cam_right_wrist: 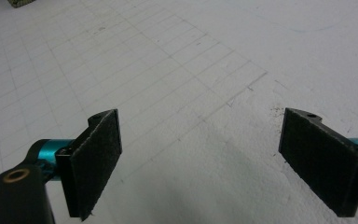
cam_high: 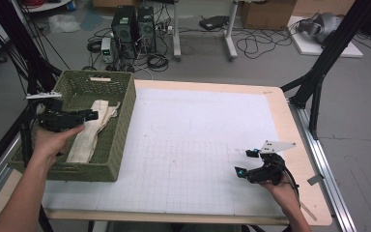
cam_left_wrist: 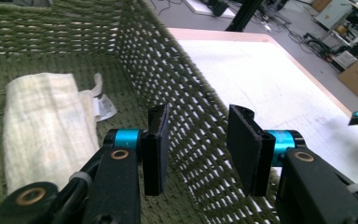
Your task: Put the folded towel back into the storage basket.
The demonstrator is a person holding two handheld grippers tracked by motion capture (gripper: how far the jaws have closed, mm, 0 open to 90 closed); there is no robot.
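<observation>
Green woven basket [cam_high: 121, 125] at nine o'clock holds a cream towel [cam_high: 89, 130]; left gripper [cam_high: 89, 116] hovers over it, jaws apart and empty. Right gripper [cam_high: 246, 162], at four o'clock, gapes empty too.

A pale wooden table [cam_high: 297, 145] covered by a white gridded mat [cam_high: 198, 145] is seen on a grey floor [cam_high: 357, 96] strewn with black cables [cam_high: 256, 43]; brown cardboard boxes [cam_high: 265, 13] are stacked behind.

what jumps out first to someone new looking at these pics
The green woven basket at the table's left edge, with a cream towel lying inside it. The left gripper hovers open over it, and the right gripper hangs open above the white grid mat near the right.
</observation>
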